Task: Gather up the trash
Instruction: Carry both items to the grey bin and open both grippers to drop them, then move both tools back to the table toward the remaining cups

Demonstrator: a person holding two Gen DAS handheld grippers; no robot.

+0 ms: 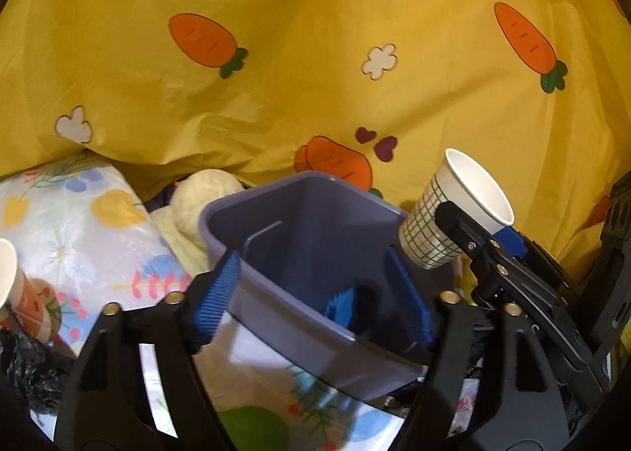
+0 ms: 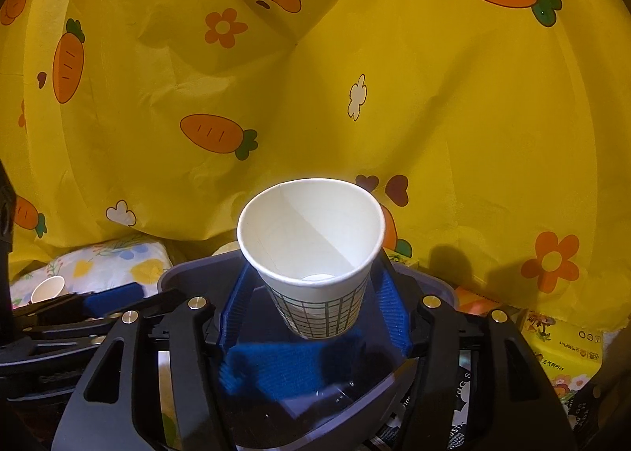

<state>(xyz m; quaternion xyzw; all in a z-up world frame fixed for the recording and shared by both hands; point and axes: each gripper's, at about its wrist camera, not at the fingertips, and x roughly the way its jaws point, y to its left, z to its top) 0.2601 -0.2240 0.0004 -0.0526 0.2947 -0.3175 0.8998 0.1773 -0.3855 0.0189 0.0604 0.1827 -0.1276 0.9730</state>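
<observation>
A grey-blue plastic bin (image 1: 252,198) stands tilted right in front of my left gripper (image 1: 315,293). That gripper is open. Its left pad is outside the bin's left wall and its right pad is by the right wall, and neither presses. My right gripper (image 2: 311,293) is shut on a white paper cup (image 2: 311,238) with a green grid print. The cup hangs above the bin's (image 2: 185,273) mouth, open end forward. In the left wrist view the same cup (image 1: 457,210) leans at the bin's right rim. A second paper cup (image 1: 8,273) lies at the far left.
A yellow carrot-print cloth (image 1: 315,76) fills the background. Beside the bin are a floral pillow (image 1: 79,222) and a cream plush toy (image 1: 197,206). A black plastic bag (image 1: 27,364) lies at the lower left. Yellow tissue packs (image 2: 564,348) sit to the right.
</observation>
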